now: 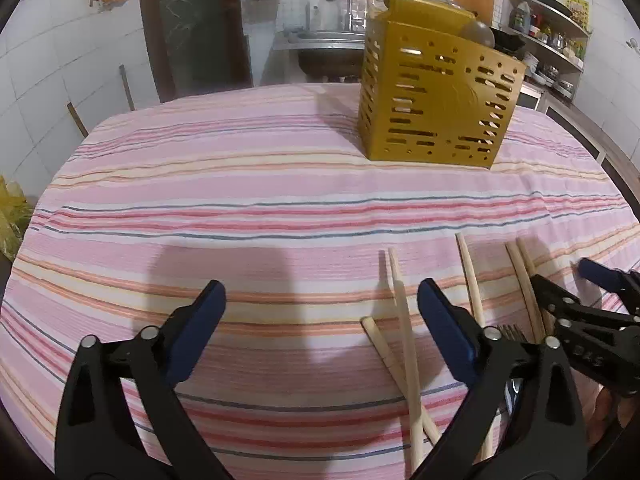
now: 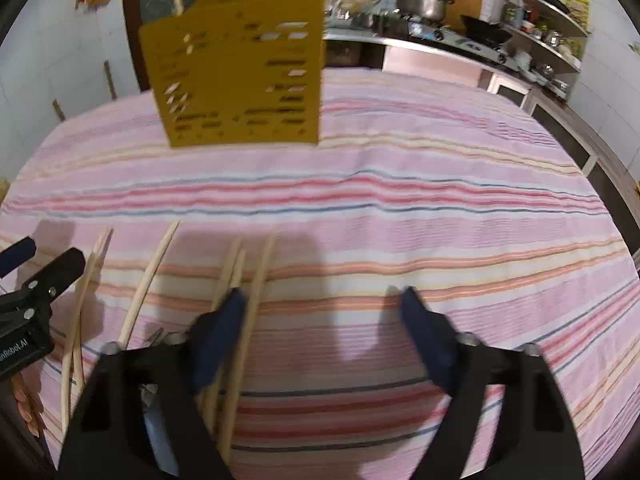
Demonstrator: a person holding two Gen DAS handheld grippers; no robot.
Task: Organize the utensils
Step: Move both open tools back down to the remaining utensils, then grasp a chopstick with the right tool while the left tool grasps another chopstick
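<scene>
Several pale wooden chopsticks (image 1: 402, 320) lie loose on the pink striped tablecloth (image 1: 240, 200), fanned out near the front edge. My left gripper (image 1: 322, 300) hovers open over them; one chopstick lies just inside its right finger. The fork (image 1: 512, 332) shows its tines behind that finger. My right gripper (image 2: 324, 304) is also open, with a chopstick (image 2: 256, 312) beside its left finger and bare cloth between the pads. A perforated gold utensil holder (image 1: 436, 96) (image 2: 240, 68) stands upright further back on the table. Each gripper shows at the edge of the other's view: the right one (image 1: 568, 280), the left one (image 2: 40, 268).
Behind the table are a sink (image 1: 328, 48), a stove with a pot (image 2: 424, 2) and cluttered shelves (image 2: 540, 40). The table's far edge runs just behind the holder. A person's hand (image 2: 28, 404) shows under the left gripper.
</scene>
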